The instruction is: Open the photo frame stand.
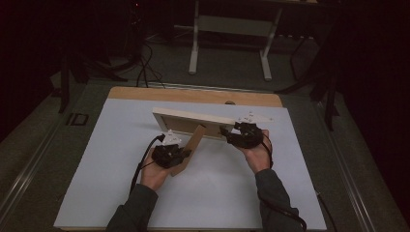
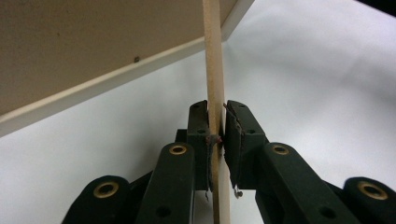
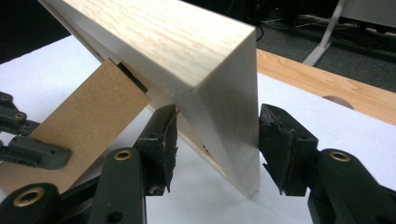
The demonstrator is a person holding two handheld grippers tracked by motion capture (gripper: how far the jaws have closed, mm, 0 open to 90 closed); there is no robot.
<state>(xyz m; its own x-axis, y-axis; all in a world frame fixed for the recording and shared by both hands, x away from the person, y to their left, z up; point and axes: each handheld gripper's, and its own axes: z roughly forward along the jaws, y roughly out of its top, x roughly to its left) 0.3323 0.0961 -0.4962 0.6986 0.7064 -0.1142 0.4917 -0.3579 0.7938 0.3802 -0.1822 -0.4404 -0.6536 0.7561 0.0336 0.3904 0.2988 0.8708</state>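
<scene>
A light wooden picture frame (image 1: 193, 122) stands on edge near the middle of the white table (image 1: 96, 183), its long axis running across the table from left to right in the high view and its back turned toward the person. It leans, so that its upper edge tips away from upright. A brown stand flap (image 1: 191, 147), a flat strip of fibreboard, sticks out from the frame's back and slopes down toward the person and a little to the left, its top end touching the frame and its low end out over the table.

The left gripper (image 1: 170, 155) is clamped on the low end of that flap. In the left gripper view the flap (image 2: 214, 70) runs edge-on straight up between the fingers (image 2: 240, 135), whose pads press on it from both sides; the frame's pale back (image 2: 84, 51) shows in the upper left.

The right gripper (image 1: 240, 134) sits at the frame's right end. In the right gripper view the frame's mitred corner (image 3: 219, 121) lies between the fingers (image 3: 161, 144), which stand wide: the left pad is close against the frame's back, the right one just apart from the end face, so no firm hold shows. The flap (image 3: 88, 112) and the left gripper (image 3: 28, 149) appear at that view's left.
</scene>
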